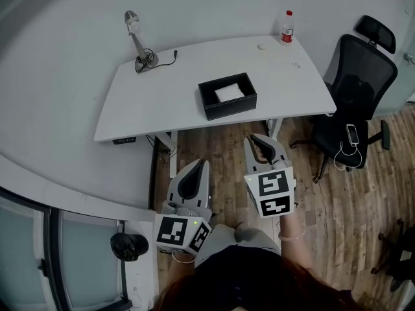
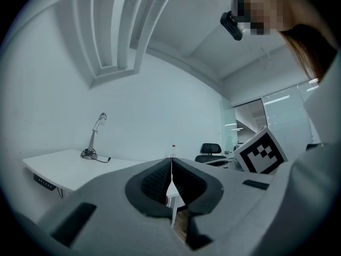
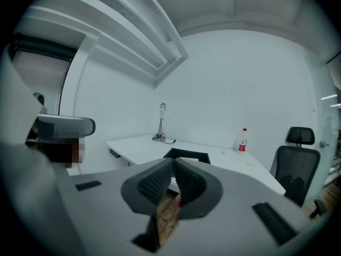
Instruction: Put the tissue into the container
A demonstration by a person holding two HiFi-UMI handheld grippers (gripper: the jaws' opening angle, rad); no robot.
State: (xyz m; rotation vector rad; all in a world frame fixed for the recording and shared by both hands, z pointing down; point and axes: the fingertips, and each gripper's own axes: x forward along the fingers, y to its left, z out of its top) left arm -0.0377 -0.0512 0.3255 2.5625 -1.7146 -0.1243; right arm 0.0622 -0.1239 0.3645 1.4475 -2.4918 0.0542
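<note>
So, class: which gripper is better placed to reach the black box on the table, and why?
Probably the right gripper: it is nearer the table, and its own view shows the black box just beyond its shut jaws. The left gripper, also shut, sits further back.

matt white table [image 1: 162, 102], wood-plank floor [image 1: 337, 199]

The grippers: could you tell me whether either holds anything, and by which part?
Nothing is held: left gripper and right gripper are shut and empty. The tissue lies in the container.
</note>
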